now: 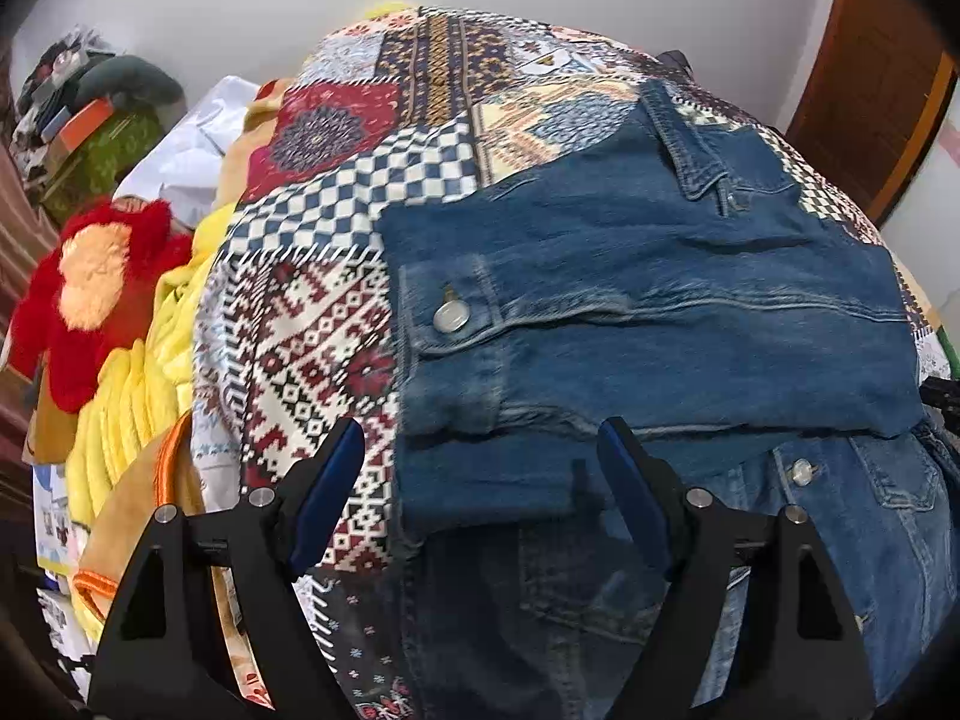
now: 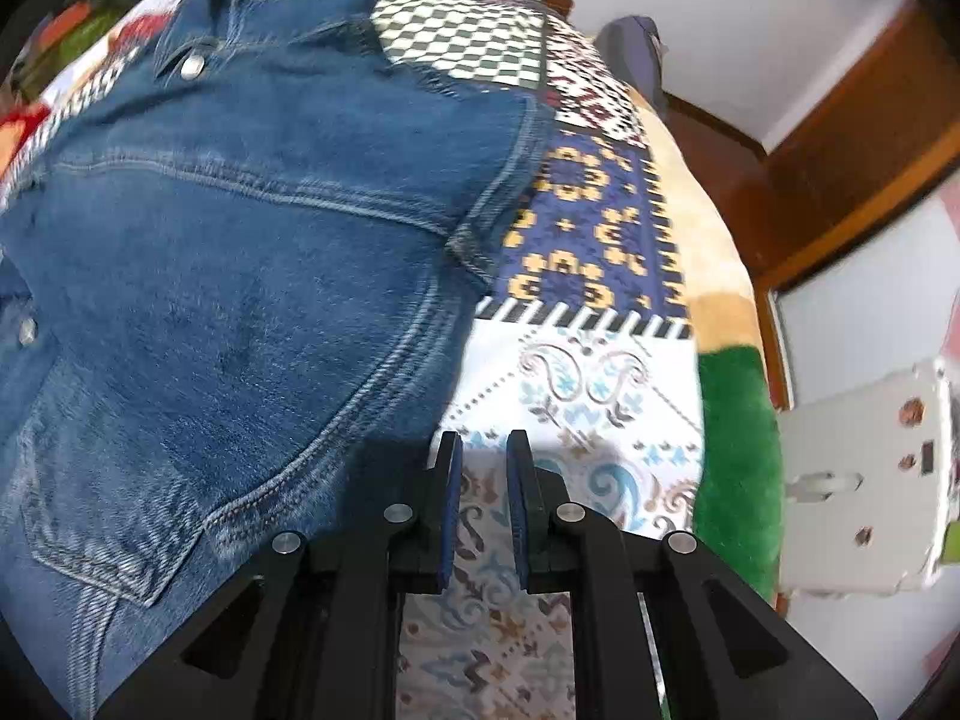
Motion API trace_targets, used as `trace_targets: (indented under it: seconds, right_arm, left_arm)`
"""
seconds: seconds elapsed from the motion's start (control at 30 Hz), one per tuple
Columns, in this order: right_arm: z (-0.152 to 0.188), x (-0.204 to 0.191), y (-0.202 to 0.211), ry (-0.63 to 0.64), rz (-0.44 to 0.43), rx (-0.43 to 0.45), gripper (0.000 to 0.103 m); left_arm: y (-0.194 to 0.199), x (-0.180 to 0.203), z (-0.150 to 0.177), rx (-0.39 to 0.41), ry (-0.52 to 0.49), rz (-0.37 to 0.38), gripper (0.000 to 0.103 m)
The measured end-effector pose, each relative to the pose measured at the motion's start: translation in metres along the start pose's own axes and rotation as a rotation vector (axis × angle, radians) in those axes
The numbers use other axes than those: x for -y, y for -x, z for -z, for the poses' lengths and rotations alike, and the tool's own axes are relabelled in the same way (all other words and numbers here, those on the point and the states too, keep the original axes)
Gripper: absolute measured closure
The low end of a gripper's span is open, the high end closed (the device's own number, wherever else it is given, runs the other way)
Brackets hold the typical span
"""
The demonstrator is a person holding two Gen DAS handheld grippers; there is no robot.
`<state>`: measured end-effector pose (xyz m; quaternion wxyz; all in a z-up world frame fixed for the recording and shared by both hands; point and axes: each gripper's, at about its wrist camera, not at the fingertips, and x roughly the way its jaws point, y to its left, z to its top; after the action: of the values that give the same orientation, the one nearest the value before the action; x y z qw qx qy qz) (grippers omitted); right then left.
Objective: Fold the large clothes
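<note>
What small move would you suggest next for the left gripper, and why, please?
Probably lower the left gripper a little and close on the near edge of the jacket. Its jaws stand open and empty right above that folded edge, with nothing pinched. The right gripper is shut beside the jacket, over the blanket, holding nothing.

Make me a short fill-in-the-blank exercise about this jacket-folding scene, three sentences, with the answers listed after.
1. The garment lying on the patterned bedspread is a blue ____ jacket.
2. The left gripper stands ____ above the jacket's hem, nothing between its fingers.
3. The right gripper is shut over the ____, beside the jacket's sleeve.

Missing words: denim; open; bedspread
</note>
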<state>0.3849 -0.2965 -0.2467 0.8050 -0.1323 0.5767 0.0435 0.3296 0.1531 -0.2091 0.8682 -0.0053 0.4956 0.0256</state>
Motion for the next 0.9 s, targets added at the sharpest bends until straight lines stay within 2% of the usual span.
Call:
trace_targets:
  seconds: [0.07,0.1,0.27,0.33,0.4,0.5,0.6,0.73,0.77,0.8,0.83,0.87,0.9]
  right_arm:
    - [-0.005,0.009,0.011,-0.041,-0.075,0.019,0.093]
    - [-0.013,0.015,0.021,-0.067,-0.106,0.057,0.093]
    - [-0.052,0.007,0.035,-0.05,-0.143,0.137,0.093]
    - [-0.064,-0.003,0.028,-0.028,-0.136,0.132,0.093]
    - [-0.075,-0.015,0.005,0.005,-0.117,0.084,0.093]
    - [-0.079,-0.025,-0.027,0.052,-0.082,0.048,0.093]
    - [-0.07,-0.032,-0.026,0.124,-0.024,0.102,0.093]
    - [-0.063,-0.033,-0.024,0.15,0.006,0.127,0.093]
    - [-0.062,-0.033,-0.023,0.143,0.016,0.125,0.087]
    - [-0.06,-0.032,-0.022,0.138,0.053,0.126,0.057]
    - [-0.058,-0.029,-0.023,0.134,0.111,0.133,0.037]
    - [-0.053,-0.026,-0.024,0.131,0.202,0.149,0.003]
    - [-0.048,-0.019,-0.024,0.123,0.219,0.176,0.0]
  left_arm:
    - [0.001,0.006,-0.007,0.013,-0.012,0.002,0.023]
    - [0.002,0.009,-0.01,0.016,-0.015,0.001,0.022]
    - [-0.012,0.026,-0.028,0.023,-0.013,0.007,0.017]
    - [-0.025,0.031,-0.031,0.001,0.0,0.009,0.016]
    - [-0.038,0.036,-0.031,-0.026,-0.004,0.0,0.016]
    - [-0.064,0.042,-0.023,-0.084,-0.044,-0.04,0.014]
    - [-0.063,0.044,-0.014,-0.029,-0.068,-0.068,0.007]
    - [-0.063,0.041,-0.012,-0.025,-0.063,-0.055,0.006]
    - [-0.063,0.04,-0.011,-0.026,-0.057,-0.051,0.006]
    - [-0.063,0.039,-0.011,-0.024,-0.054,-0.048,0.006]
    - [-0.063,0.039,-0.01,-0.021,-0.053,-0.048,0.006]
    - [-0.062,0.039,-0.009,-0.019,-0.055,-0.048,0.006]
    - [-0.062,0.039,-0.008,-0.017,-0.057,-0.048,0.006]
